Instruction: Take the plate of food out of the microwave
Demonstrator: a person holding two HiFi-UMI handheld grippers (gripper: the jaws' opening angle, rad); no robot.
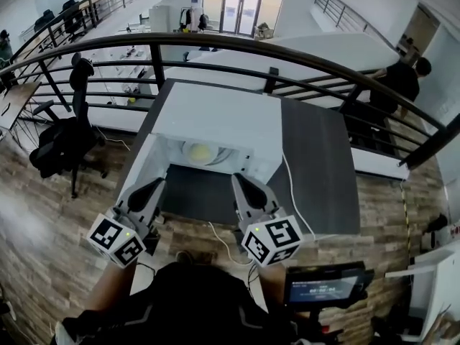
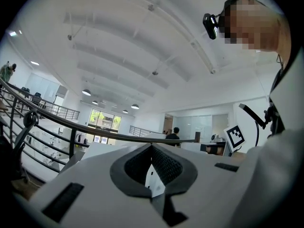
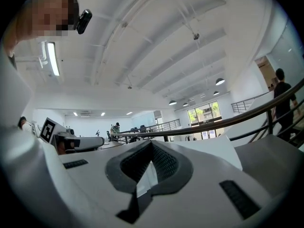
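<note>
A white microwave [image 1: 215,117] stands on a dark grey table [image 1: 320,167] with its front open toward me. Inside it lies a pale plate with yellowish food [image 1: 200,152]. In the head view my left gripper [image 1: 154,185] is held just before the opening's left side, and my right gripper [image 1: 241,180] before its right side. Both are outside the cavity and apart from the plate. Both gripper views tilt up at the ceiling. There the left gripper [image 2: 152,147] and right gripper [image 3: 151,144] each show jaws meeting at the tip with nothing between them.
A curved black railing [image 1: 287,56] runs right behind the table. A black office chair [image 1: 65,139] stands at the left. A white cable [image 1: 295,192] trails over the table's front. A small screen device [image 1: 327,286] sits at my lower right. A person [image 1: 399,81] stands beyond the railing.
</note>
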